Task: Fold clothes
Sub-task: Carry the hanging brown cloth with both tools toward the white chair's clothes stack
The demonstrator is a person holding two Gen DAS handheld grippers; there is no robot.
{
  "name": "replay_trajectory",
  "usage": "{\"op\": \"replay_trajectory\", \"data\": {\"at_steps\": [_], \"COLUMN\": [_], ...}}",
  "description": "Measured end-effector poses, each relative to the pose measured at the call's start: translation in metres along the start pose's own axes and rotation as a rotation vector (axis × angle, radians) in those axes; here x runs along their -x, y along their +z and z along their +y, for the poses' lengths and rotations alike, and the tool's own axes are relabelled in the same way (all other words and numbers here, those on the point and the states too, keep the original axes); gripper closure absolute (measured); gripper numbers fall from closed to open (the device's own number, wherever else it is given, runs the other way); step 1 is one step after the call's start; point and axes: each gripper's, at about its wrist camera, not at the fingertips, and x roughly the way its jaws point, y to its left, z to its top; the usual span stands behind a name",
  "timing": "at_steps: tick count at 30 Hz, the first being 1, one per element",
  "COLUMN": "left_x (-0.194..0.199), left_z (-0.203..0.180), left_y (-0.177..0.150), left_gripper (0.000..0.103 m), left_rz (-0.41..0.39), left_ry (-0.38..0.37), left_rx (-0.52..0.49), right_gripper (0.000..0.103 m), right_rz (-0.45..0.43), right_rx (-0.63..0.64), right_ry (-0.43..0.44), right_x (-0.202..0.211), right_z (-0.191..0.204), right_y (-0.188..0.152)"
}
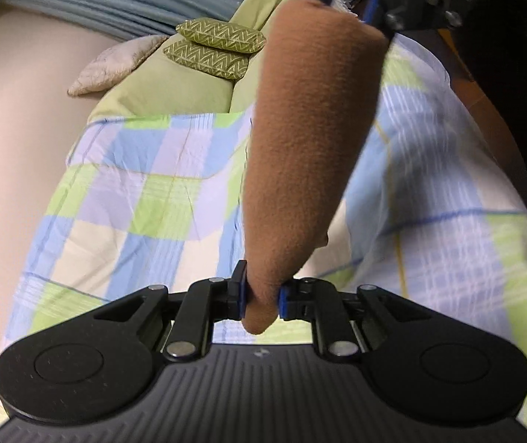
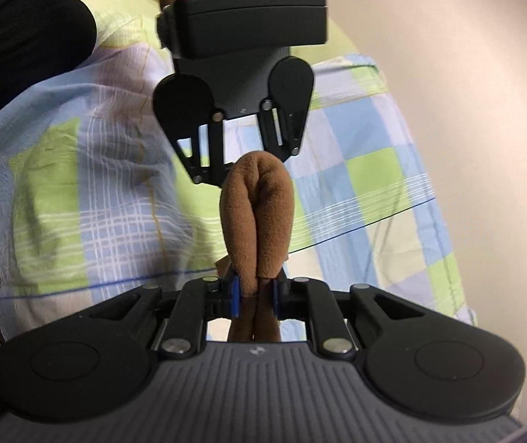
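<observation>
Brown fleece cloth [image 1: 311, 140] hangs bunched, folded lengthwise; both grippers clamp it.

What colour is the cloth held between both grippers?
Plain brown cloth, clearest in the left wrist view.

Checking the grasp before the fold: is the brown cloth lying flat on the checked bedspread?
No. The brown cloth hangs stretched in the air above the checked bedspread, clamped between the left gripper and the right gripper.
</observation>
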Motion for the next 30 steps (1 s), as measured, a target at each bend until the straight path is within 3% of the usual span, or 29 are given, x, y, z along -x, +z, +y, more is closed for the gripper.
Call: {"op": "replay_trajectory", "data": {"at_steps": [5, 14, 23, 30], "left_x": [0.013, 0.022, 0.027, 0.014], "left_z": [0.0, -0.007, -0.006, -0.01], "left_y": [0.037, 0.088, 0.12, 0.146], "left_gripper": [0.085, 0.085, 0.085, 0.085], "left_rz": [0.013, -0.048, -0.174, -0.346], "left_ry": [0.006, 0.006, 0.005, -0.046], "left_rx": [-0.025, -0.086, -0.111, -0.155], "right_gripper": [0.091, 0.091, 0.091, 0.091], "right_rz": [-0.015, 0.037, 0.135, 0.287], "right_rx": [-0.035, -0.059, -0.067, -0.067], "right_ry": [-0.009, -0.063, -0.11, -0.167], "right_x": [0.027, 0.071, 0.102, 0.129], "right_z": [-0.014, -0.031, -0.037, -0.038], "right_y": [-0.01, -0.032, -0.036, -0.038]}}
